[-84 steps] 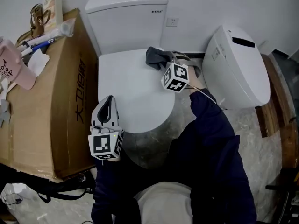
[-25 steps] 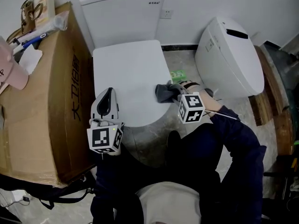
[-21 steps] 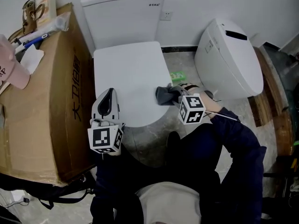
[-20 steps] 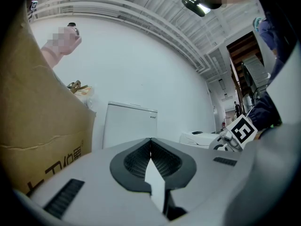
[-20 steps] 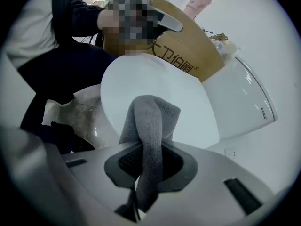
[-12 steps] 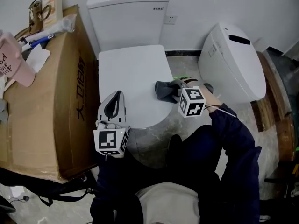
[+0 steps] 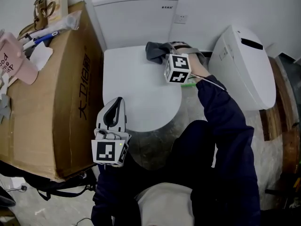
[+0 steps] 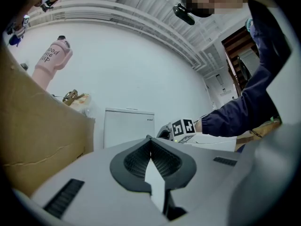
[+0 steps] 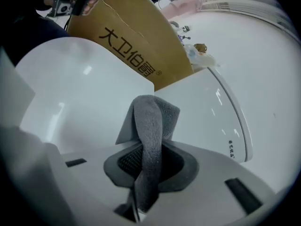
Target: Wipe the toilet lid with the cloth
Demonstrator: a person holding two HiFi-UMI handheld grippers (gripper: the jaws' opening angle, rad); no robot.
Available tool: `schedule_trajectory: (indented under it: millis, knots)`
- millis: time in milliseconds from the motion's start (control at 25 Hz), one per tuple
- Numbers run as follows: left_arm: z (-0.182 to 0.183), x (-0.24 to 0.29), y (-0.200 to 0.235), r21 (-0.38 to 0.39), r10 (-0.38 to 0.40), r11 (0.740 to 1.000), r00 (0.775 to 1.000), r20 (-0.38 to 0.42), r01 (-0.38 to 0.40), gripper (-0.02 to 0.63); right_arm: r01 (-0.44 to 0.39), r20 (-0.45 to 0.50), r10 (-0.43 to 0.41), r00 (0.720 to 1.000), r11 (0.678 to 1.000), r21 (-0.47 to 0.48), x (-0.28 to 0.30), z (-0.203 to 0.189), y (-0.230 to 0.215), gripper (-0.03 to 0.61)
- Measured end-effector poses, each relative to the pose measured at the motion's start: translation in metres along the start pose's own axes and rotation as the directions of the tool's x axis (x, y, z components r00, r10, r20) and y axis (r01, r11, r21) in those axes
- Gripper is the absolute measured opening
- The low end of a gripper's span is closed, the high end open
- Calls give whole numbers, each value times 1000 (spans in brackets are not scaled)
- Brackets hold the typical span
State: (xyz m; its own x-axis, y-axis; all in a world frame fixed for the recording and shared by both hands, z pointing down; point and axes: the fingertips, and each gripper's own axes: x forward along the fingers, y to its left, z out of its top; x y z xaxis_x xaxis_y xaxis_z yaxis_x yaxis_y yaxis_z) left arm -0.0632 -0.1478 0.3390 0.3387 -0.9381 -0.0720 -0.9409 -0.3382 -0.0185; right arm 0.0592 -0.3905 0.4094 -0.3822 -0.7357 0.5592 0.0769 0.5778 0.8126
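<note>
The white toilet lid [image 7: 136,86] lies closed, below the cistern [image 7: 135,13]. A dark grey cloth [image 7: 155,51] rests on the lid's far right corner, and my right gripper [image 7: 162,53] is shut on it. In the right gripper view the cloth [image 9: 153,140] hangs out between the jaws over the lid [image 9: 80,88]. My left gripper [image 7: 114,111] hovers at the lid's near left edge, jaws shut with nothing in them. In the left gripper view its jaws [image 8: 151,161] point toward the cistern [image 8: 128,126].
A tall cardboard box [image 7: 51,88] stands tight against the toilet's left side, with a pink bottle [image 7: 14,60] and small items on top. A second white toilet part [image 7: 244,65] leans at the right. A green item [image 7: 188,84] lies on the floor.
My right gripper has carried the cloth from the lid's near right edge up to its far right corner by the cistern. The left gripper has stayed at the near left edge.
</note>
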Motion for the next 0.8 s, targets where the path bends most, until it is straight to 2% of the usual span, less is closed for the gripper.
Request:
schedule_trajectory:
  millis: [200,440,520,680,800]
  knots:
    - [-1,-1,12,10,68,998,998,-7,-68,15,3,-23,-3,1000,1000,-20,53,5,-23,69]
    - [-10,3,19,25,106,994,994,-25,-105,15,16,-65,-18,998,999,-27,105,1,-30,69]
    - [-14,4,21,26,112,993,993,-35,-111,15,17,-77,-20,997,999,-40,114,-1,-25,69]
    - [-18,5,26,21,120,993,992,-41,-119,15,23,-85,-24,996,1000,-9,120,0,-19,67]
    - [-17,5,28,16,121,993,992,-28,-120,15,-29,-84,29,996,1000,2,113,4,-10,67]
